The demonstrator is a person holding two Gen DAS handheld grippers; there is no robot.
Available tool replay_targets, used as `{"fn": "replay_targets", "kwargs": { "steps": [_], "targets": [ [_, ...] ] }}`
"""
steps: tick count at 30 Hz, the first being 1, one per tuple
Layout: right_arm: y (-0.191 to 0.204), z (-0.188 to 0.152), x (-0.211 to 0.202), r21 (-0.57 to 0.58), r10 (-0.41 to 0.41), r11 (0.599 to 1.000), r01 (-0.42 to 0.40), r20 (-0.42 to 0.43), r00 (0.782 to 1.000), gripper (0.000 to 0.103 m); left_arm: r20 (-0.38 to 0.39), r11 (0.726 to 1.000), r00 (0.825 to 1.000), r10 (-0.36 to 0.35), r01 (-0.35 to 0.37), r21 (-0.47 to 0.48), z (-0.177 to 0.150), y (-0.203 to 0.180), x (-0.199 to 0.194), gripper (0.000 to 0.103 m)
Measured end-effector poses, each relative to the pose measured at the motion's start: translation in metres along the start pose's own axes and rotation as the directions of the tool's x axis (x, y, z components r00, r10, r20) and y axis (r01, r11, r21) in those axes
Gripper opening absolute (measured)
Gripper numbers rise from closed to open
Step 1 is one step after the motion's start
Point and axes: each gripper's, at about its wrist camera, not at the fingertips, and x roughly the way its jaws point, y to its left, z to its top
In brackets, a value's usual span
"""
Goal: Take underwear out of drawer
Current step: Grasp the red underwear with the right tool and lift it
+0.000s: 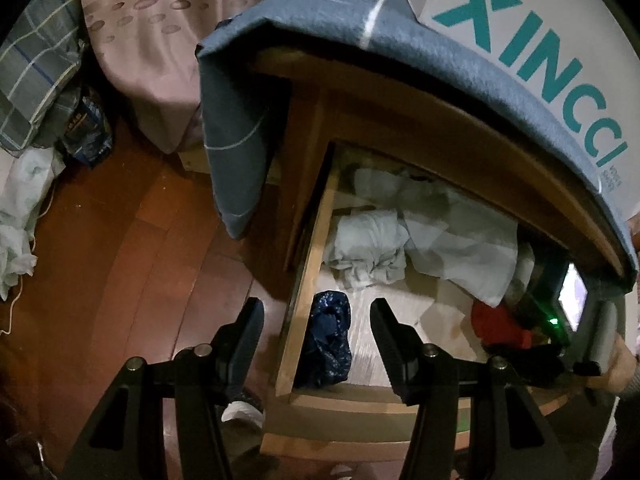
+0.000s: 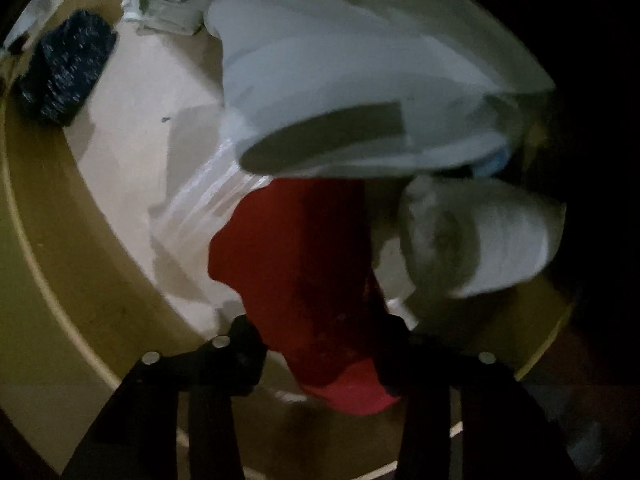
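The red underwear [image 2: 304, 280] lies in the open drawer [image 1: 304, 272] near its front edge and right side, and the right gripper [image 2: 320, 356] points down over it with a finger on each side of the cloth, pinching it. The left gripper [image 1: 316, 332] hangs half open and empty above the drawer's front left corner, over a dark blue garment [image 1: 330, 340], well apart from the underwear.

Right wrist view is motion-blurred throughout. Red underwear [image 2: 304, 280] lies between the right gripper [image 2: 320, 360] fingers; pad contact can't be told. Drawer [image 1: 304, 264] rear hidden under blue cloth [image 1: 360, 20], beyond the left gripper [image 1: 316, 336].
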Motion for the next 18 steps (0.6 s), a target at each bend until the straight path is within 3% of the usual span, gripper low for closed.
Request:
{"fn": "replay_targets", "kwargs": {
  "steps": [2,8,10,13,15,18],
  "targets": [
    [0.002,-0.011,-0.006,0.032,-0.003,0.999,0.002,0.018,1.0,0.037,-0.012,1.0,1.0,-0.012,0.012,0.008,-0.001,-0.003,0.003,0.057],
    [0.004,-0.041,-0.037,0.218,0.073,0.971,-0.101,0.132,0.989,0.036,-0.079,0.999,0.997,-0.016,0.019,0.035,-0.005,-0.011,0.019,0.057],
    [-0.001,-0.052,-0.049,0.329,0.106,0.929,-0.172,0.208,0.972,0.037,-0.087,0.999,0.996,-0.008,0.011,0.038,-0.005,-0.013,0.022,0.057],
    [-0.015,-0.073,-0.063,0.476,0.155,0.818,-0.323,0.358,0.921,0.037,-0.096,0.999,0.995,0.001,0.003,0.044,-0.006,-0.016,0.026,0.057],
    [-0.026,-0.082,-0.067,0.531,0.155,0.75,-0.393,0.437,0.886,0.037,-0.11,0.998,0.994,0.009,-0.003,0.055,-0.006,-0.018,0.03,0.057],
    [-0.038,-0.085,-0.075,0.561,0.158,0.691,-0.456,0.499,0.852,0.037,-0.156,0.999,0.988,-0.006,0.015,0.051,-0.007,-0.022,0.04,0.057]
  ]
}}
